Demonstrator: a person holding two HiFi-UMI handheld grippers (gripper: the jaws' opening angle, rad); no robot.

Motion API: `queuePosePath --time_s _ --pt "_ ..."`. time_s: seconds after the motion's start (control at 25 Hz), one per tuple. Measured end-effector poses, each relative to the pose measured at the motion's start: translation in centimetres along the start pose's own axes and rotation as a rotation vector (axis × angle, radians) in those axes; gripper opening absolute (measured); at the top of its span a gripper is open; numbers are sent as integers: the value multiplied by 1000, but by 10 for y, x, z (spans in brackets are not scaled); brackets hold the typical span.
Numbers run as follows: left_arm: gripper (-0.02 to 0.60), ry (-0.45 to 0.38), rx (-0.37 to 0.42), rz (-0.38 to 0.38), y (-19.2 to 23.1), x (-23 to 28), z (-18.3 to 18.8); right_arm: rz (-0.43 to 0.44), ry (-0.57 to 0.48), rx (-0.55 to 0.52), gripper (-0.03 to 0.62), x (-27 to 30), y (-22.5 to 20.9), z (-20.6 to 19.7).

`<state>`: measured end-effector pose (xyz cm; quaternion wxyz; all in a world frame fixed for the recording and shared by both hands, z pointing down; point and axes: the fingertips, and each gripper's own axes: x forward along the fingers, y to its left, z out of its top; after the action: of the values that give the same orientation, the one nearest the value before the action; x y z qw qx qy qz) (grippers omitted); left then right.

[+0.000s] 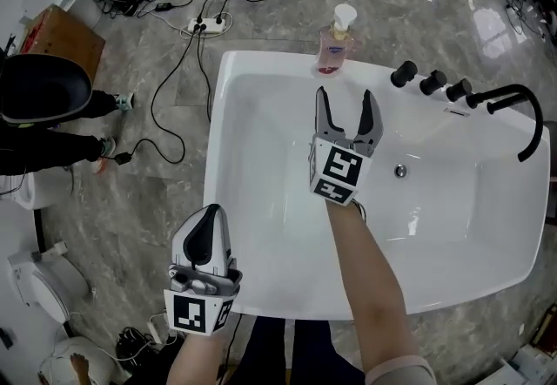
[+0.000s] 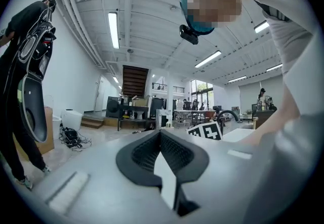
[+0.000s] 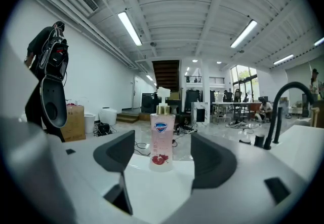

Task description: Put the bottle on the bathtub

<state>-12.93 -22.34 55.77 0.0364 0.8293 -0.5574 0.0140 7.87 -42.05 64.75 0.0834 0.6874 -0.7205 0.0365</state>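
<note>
On the bathtub rim stands the bottle, right gripper jaws apart.

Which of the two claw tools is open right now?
The right gripper, over the white bathtub: its jaws stand apart, aimed at the pink bottle. The left gripper has its jaws pressed together.
</note>
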Motion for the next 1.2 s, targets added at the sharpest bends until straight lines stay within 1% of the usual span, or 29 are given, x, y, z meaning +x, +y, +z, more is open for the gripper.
queuePosePath --time_s 0.04,0.08,0.12,0.16,0.2,0.32,0.48,0.64,0.84,0.92,1.04,1.2 --pt "9 -2 1 -2 -1 -1 3 -13 3 0 352 -9 -2 3" --pt "9 -4 1 -3 -2 -1 6 -32 6 -2 274 -19 -5 6" --pt "9 -6 0 -4 -2 -2 10 -53 10 -7 175 -28 -7 10" --pt "9 -8 -2 -4 -3 -3 14 -69 14 -11 106 -36 -10 15" --pt "9 -10 -6 -5 -4 -4 18 -76 19 -12 19 -45 -11 21" --pt "9 -17 -14 -14 -9 -8 30 -60 34 -1 8 -76 -12 37" --pt "9 -34 -3 -36 -11 -9 50 -34 17 -1 8 -121 -6 66" --pt "9 -52 17 -55 -13 -13 82 -17 31 36 8 -169 -3 94" --pt "9 -65 20 -78 -19 -29 122 7 64 97 8 -227 -2 130" --pt "9 -62 27 -76 -21 -34 137 21 63 113 8 -246 -2 149" --pt "9 -53 36 -59 -23 -41 168 56 56 126 8 -267 -2 189" --pt "9 -46 30 -45 -26 -60 214 103 54 105 8 -298 0 244"
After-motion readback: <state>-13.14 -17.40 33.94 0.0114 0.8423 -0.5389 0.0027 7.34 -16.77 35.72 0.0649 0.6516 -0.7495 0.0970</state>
